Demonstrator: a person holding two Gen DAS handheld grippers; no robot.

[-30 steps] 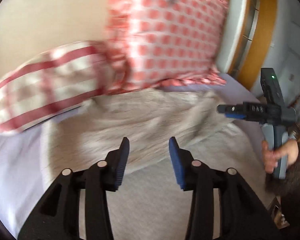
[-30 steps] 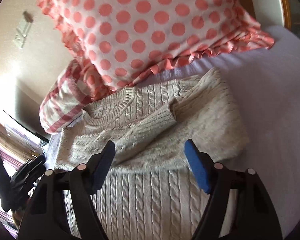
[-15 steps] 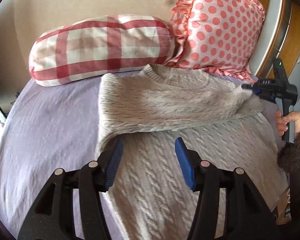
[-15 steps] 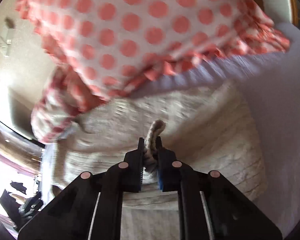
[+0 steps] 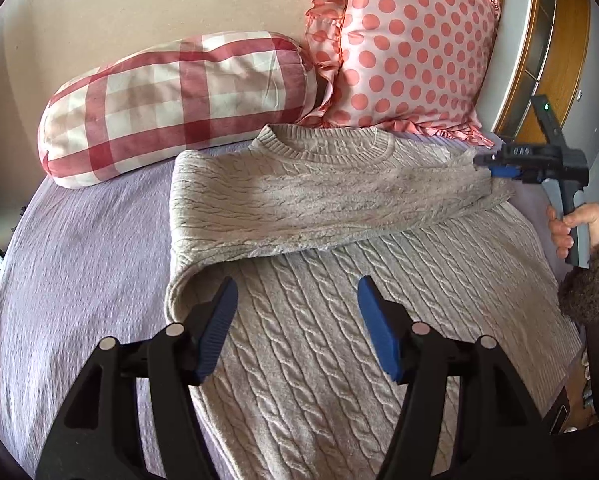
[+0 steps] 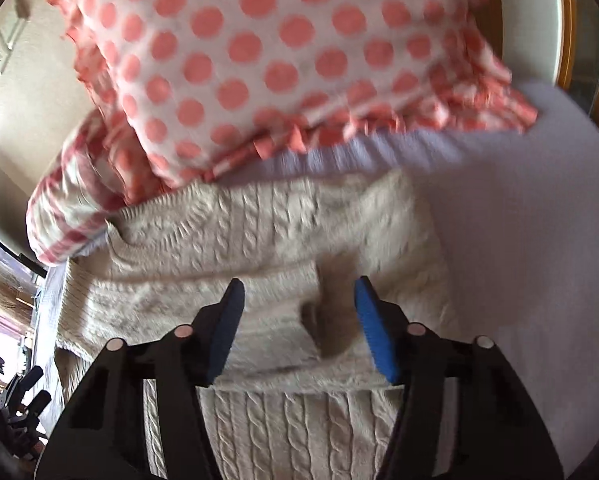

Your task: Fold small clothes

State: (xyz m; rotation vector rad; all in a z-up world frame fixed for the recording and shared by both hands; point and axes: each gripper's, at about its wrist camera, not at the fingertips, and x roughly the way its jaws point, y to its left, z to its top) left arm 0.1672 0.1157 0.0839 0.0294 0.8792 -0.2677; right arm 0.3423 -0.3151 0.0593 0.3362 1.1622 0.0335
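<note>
Lilac bedspread [image 5: 79, 248] fills the frame, with a checked bolster [image 5: 171, 100] and dotted pillow [image 5: 403, 48] at the top. At centre lies the sweater [image 5: 319, 320], one sleeve [image 5: 319, 204] folded across its chest. Left gripper [image 5: 295, 312] and right gripper [image 6: 297, 320] hover over it, jaws opening, gripping nothing.

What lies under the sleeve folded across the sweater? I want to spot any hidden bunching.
The sleeve lies across the sweater chest; cable knit shows below it. Whatever it covers, the other sleeve included, is hidden.
</note>
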